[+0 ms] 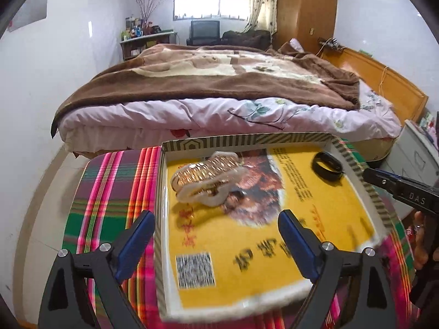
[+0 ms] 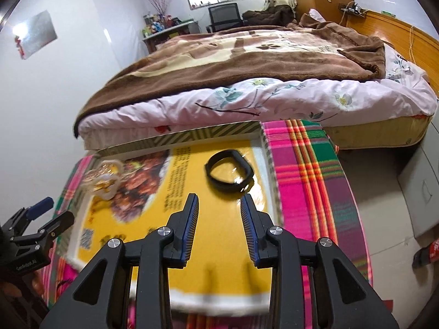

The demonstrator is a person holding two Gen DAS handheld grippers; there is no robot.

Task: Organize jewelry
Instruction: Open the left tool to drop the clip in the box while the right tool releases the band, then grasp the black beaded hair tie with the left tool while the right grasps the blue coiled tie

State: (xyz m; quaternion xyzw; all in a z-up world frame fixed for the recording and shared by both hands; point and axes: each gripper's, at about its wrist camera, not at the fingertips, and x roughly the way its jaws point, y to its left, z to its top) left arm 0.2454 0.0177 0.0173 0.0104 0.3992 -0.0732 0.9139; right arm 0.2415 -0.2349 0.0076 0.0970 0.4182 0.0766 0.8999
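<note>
Left wrist view: left gripper point(image 1: 216, 233) jaws wide apart, empty, over the yellow-lined box tray point(image 1: 247, 139), gold bracelet on its white holder point(image 1: 208, 178) just beyond, black band point(image 1: 328, 166) toward the tray's far right corner; right wrist view: right gripper point(image 2: 218, 208) jaws parted, empty, black band point(image 2: 229, 172) just ahead inside the tray point(image 2: 192, 137), bracelet point(image 2: 103, 179) at its left side.

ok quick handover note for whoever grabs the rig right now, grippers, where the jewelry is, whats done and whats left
Left gripper: open, nothing between its fingers, above the near part of the box lid.
Right gripper: partly open, holding nothing, just short of the black bracelet.
Gold and white hair clip: lies in the yellow box lid, left side.
Black bracelet: lies in the same lid, far right corner.
Done: both pieces are in the lid on the plaid cloth.
Left: no other jewelry shows; check off-camera.
</note>
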